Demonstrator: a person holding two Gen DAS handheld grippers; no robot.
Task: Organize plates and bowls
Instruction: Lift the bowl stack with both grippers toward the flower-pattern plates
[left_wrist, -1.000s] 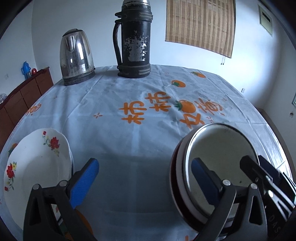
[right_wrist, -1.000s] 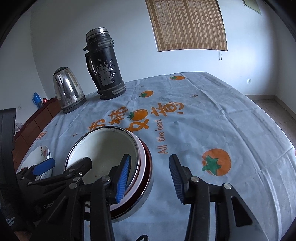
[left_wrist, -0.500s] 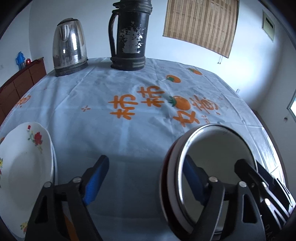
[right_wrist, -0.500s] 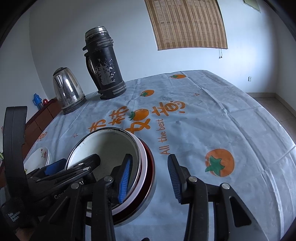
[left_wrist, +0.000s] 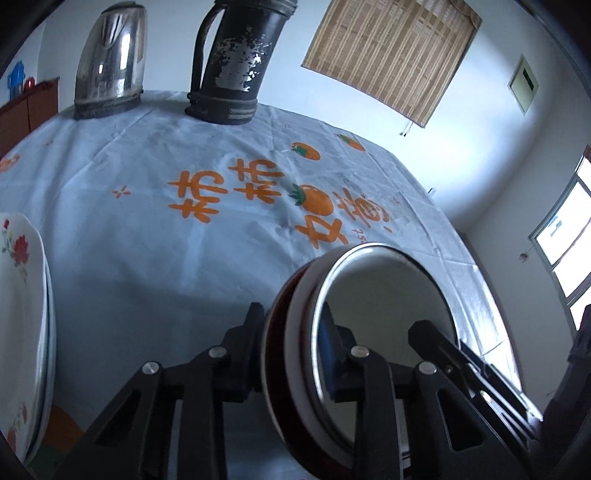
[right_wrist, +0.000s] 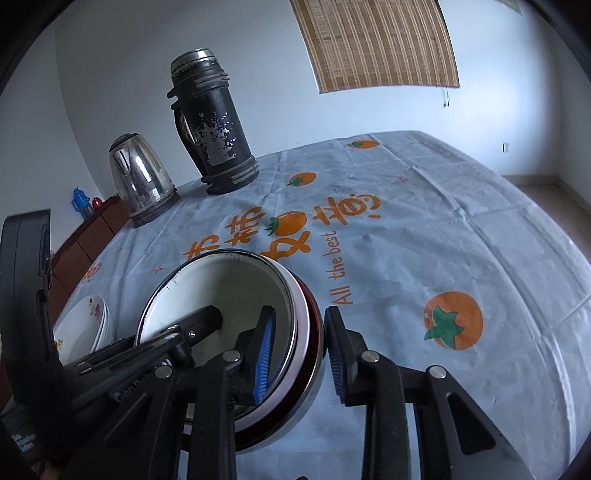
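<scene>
A stack of bowls (left_wrist: 384, 295) sits on the tablecloth, with a white enamel bowl with a metal rim on top and white and dark red bowls under it. My left gripper (left_wrist: 291, 334) straddles the stack's rim. Its jaws are closing, one pad inside the top bowl and one finger against the red outer wall. My right gripper (right_wrist: 301, 343) straddles the opposite side of the bowl stack (right_wrist: 229, 288). Its jaws are also closing, the blue pads (right_wrist: 266, 350) on either side of the rim. A stack of flowered plates (left_wrist: 18, 295) lies at the left.
A steel kettle (right_wrist: 140, 177) and a worn black thermos (right_wrist: 210, 125) stand at the table's far side. The light blue tablecloth (right_wrist: 424, 240) with orange prints covers the round table. A wooden cabinet (right_wrist: 85, 236) stands beyond the left edge.
The left jaws went from wide apart to tight around the stack's rim, and the left view tilted. The right jaws narrowed around the opposite rim. The bowls stayed in place.
</scene>
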